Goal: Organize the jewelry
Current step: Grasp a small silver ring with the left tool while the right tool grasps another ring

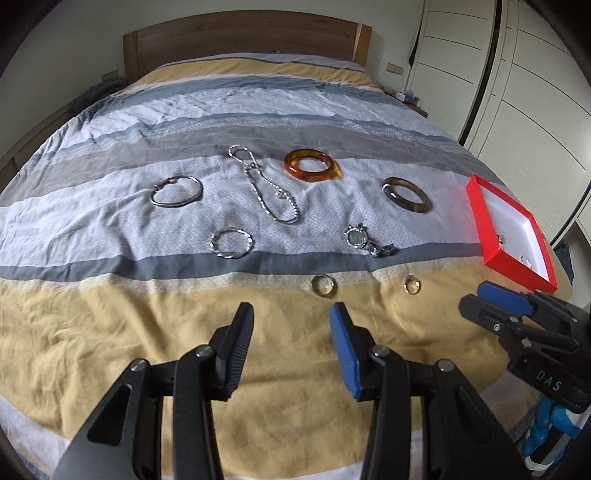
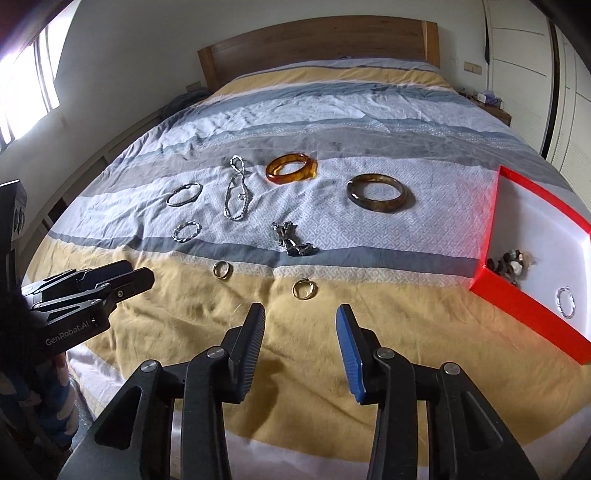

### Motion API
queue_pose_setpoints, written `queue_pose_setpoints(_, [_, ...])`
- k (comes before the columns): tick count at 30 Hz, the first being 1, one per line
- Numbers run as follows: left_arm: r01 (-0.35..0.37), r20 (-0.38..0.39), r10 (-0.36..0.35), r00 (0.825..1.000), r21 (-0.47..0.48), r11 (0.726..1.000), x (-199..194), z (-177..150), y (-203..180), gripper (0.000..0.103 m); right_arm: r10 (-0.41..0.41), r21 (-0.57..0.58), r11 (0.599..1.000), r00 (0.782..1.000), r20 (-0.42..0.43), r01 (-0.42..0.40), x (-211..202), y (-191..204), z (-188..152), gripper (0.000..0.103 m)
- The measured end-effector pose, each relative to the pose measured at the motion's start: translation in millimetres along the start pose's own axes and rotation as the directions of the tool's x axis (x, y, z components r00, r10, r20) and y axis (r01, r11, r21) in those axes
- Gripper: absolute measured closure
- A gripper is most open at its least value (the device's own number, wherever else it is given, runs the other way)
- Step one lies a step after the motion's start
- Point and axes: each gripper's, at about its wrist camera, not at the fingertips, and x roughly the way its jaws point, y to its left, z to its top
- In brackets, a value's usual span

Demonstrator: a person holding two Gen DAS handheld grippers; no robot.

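Jewelry lies spread on a striped bedspread. In the left wrist view I see an amber bangle [image 1: 313, 165], a dark brown bangle [image 1: 406, 194], a thin silver bangle [image 1: 176, 191], a silver chain [image 1: 266, 184], a twisted silver ring-bracelet [image 1: 231, 242], a pendant piece [image 1: 365, 240] and two small rings [image 1: 324, 285] [image 1: 411, 285]. My left gripper [image 1: 291, 314] stands open just short of the nearer ring, nothing between its fingers. My right gripper [image 2: 301, 314] is open too, above the yellow stripe near a gold ring [image 2: 303, 288]. A red box [image 2: 532, 258] with a white inside holds a few pieces.
The wooden headboard [image 1: 243, 35] is at the far end. White wardrobe doors [image 1: 517, 92] run along the right. A window [image 2: 26, 81] lights the left wall. The red box [image 1: 511, 232] sits at the bed's right edge.
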Motion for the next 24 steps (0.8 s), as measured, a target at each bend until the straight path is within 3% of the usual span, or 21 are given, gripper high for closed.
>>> queue_pose_setpoints(8, [0.039, -0.052, -0.038, 0.998, 0.021, 0.999, 48.8, 8.2, -8.6, 0.062, 0.043, -0.025, 0.999, 0.998, -0.047, -0.044, 48.9, -10.6, 9.7, 0.064])
queue_pose_setpoints(18, [0.044, -0.062, -0.04, 0.997, 0.054, 0.998, 75.0, 9.0, -11.6, 0.063, 0.042, -0.059, 0.997, 0.996, -0.072, -0.047, 79.3, -9.0, 9.1, 0.064])
queue_pose_setpoints(22, [0.037, -0.049, -0.034, 0.998, 0.068, 0.997, 78.6, 6.0, -13.1, 0.064, 0.033, -0.068, 0.997, 0.997, -0.069, -0.038, 84.1, -9.6, 6.7, 0.073])
queue_pose_setpoints(24, [0.037, -0.045, -0.034, 0.998, 0.068, 0.997, 79.6, 5.3, -12.3, 0.07, 0.035, -0.063, 0.997, 0.997, -0.068, -0.04, 86.5, -11.9, 6.1, 0.077])
